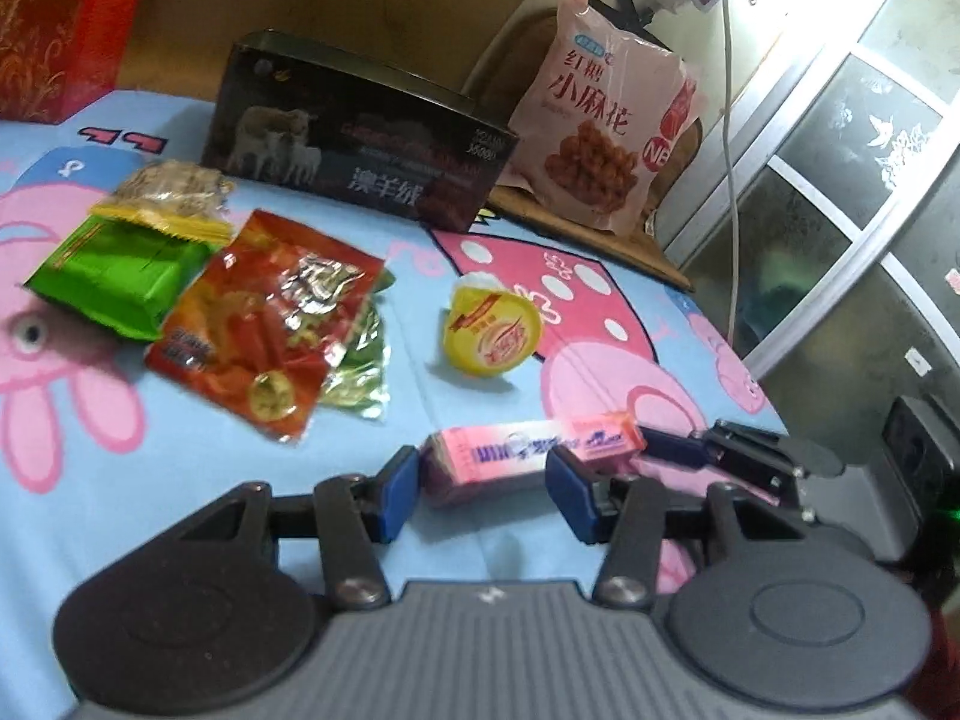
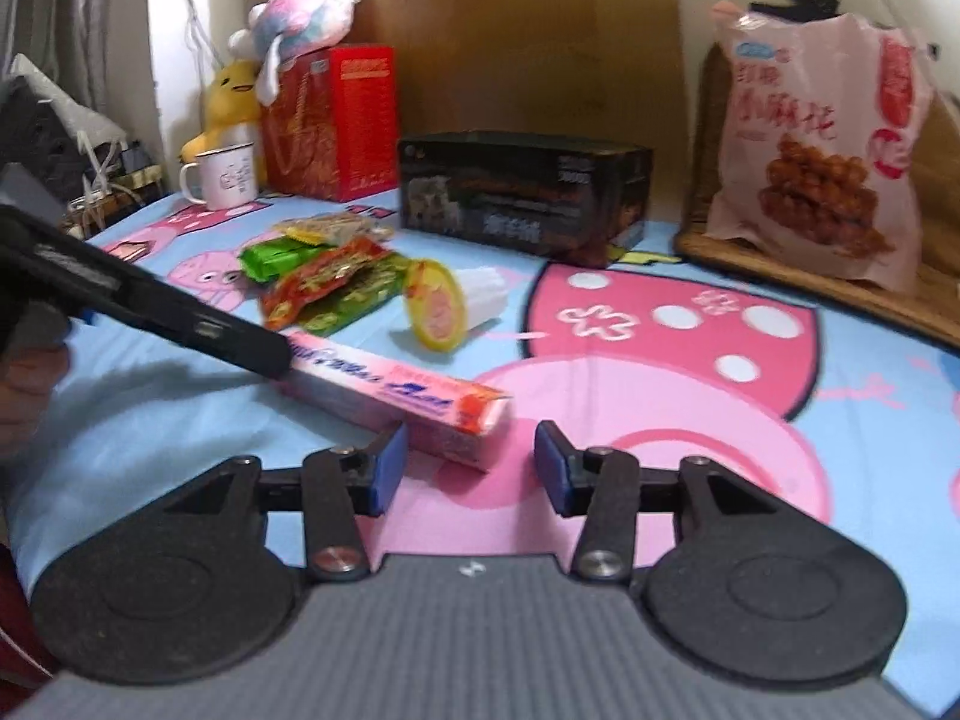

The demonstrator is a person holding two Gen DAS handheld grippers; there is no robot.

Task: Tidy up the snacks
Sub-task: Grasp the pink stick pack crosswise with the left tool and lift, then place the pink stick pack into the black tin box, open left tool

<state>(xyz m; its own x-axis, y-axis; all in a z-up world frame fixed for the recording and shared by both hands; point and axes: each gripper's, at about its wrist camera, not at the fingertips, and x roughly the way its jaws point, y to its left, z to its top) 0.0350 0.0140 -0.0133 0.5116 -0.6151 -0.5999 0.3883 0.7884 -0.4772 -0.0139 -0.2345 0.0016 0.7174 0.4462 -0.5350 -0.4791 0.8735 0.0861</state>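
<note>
Red card marks the far left, where a tall gift box (image 1: 54, 30) stands at the back edge of a blue cartoon-print sheet (image 1: 180, 480). In front of it a small heap of snacks lies together: a green packet (image 1: 114, 276), a clear bag of brown pieces (image 1: 174, 186) touching its far end, and a red foil packet (image 1: 264, 324) overlapping both the green packet and a green foil wrapper (image 1: 360, 372). Behind the heap sits a dark box printed with sheep (image 1: 360, 162). Right of the heap a yellow-lidded cup (image 1: 492, 330) lies on its side, apart from the rest. Nearest the cameras, a long pink box (image 1: 510, 450) stretches across the sheet. The left gripper (image 1: 483, 480) has one end of it between its jaws; whether they press on it cannot be told. The right gripper (image 2: 471, 462) stands at the other end with jaws spread, one pad against the box and the other clear of it. Farthest right, a pink bag of fried twists (image 1: 606, 120) stands upright on a wooden seat (image 1: 600, 234).
</note>
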